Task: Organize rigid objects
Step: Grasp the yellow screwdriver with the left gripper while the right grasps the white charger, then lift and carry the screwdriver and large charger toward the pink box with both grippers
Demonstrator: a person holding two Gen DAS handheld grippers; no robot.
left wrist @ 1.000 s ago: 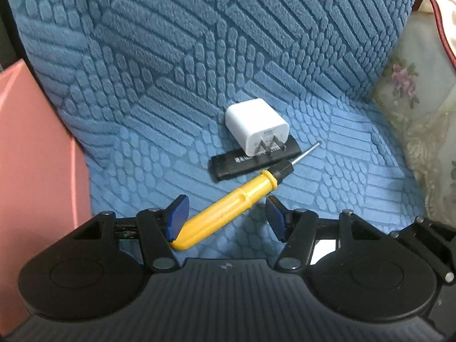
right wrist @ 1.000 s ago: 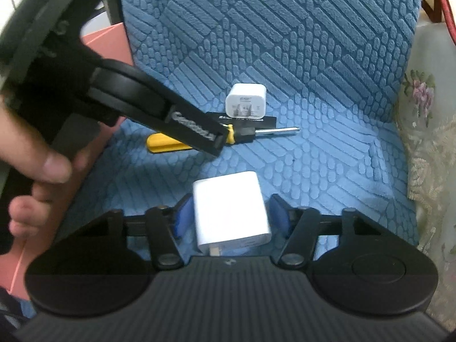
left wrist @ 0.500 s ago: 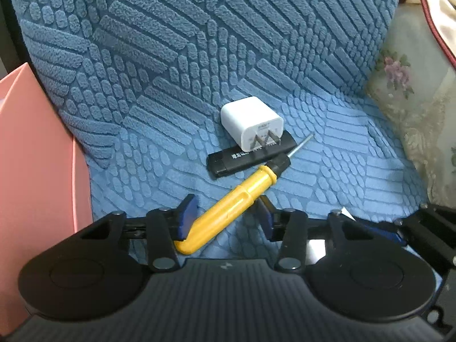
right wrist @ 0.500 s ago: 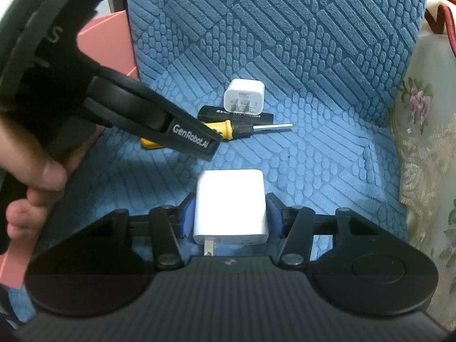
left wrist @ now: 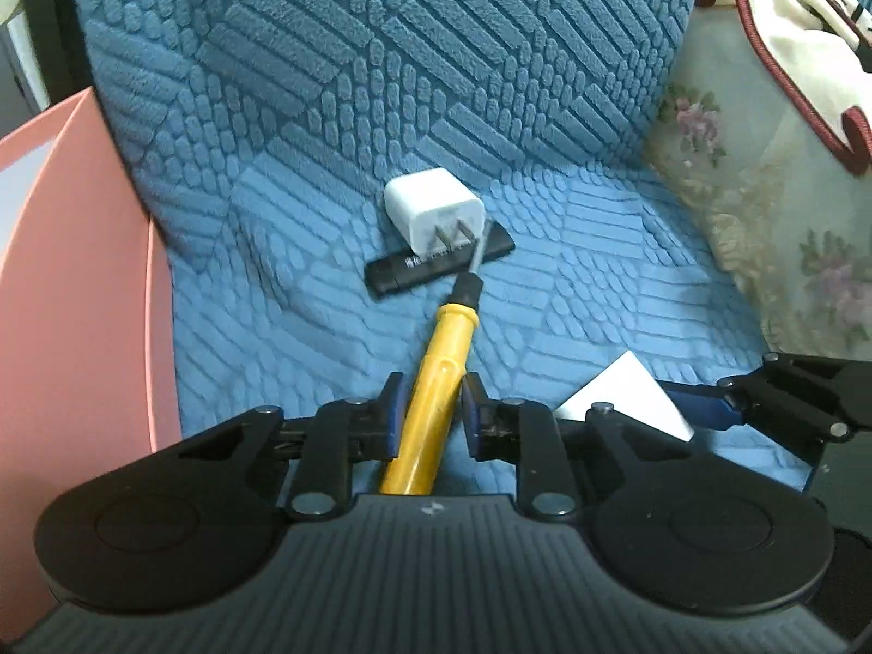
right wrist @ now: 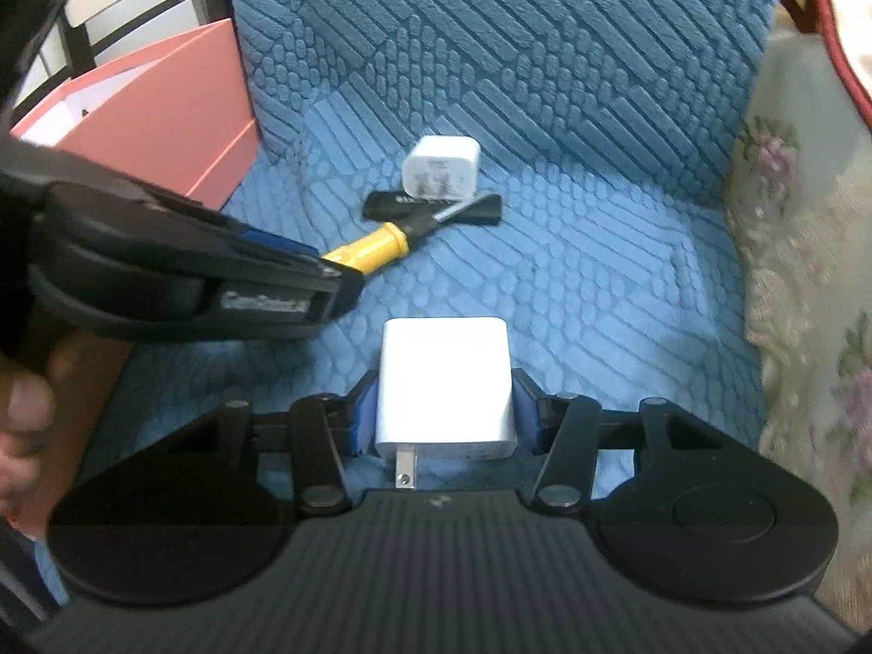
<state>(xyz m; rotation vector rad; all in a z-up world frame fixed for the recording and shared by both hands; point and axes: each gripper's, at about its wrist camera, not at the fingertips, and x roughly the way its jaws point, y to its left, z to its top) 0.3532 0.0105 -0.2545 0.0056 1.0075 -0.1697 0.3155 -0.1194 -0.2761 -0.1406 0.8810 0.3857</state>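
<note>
A yellow-handled screwdriver (left wrist: 449, 338) points at a small white plug charger (left wrist: 433, 207) and a black stick (left wrist: 392, 272) on the blue textured seat (left wrist: 572, 283). My left gripper (left wrist: 431, 409) is closing, and its blue pads press on the yellow handle from both sides. From the right wrist, the screwdriver (right wrist: 376, 245) sticks out of the left gripper (right wrist: 338, 283), its tip over the black stick (right wrist: 387, 206). My right gripper (right wrist: 444, 409) is shut on a larger white charger (right wrist: 444, 376), prong toward the camera, just above the seat.
A pink box (left wrist: 71, 272) stands at the left edge of the seat, open-topped in the right wrist view (right wrist: 163, 109). A floral cushion (left wrist: 763, 218) borders the right side. The seat back rises behind the objects. A person's hand (right wrist: 22, 409) holds the left gripper.
The left jaws closed onto the screwdriver handle, and the screwdriver swung from slanting across the view to lying along the gripper. The right gripper kept its hold on the large charger.
</note>
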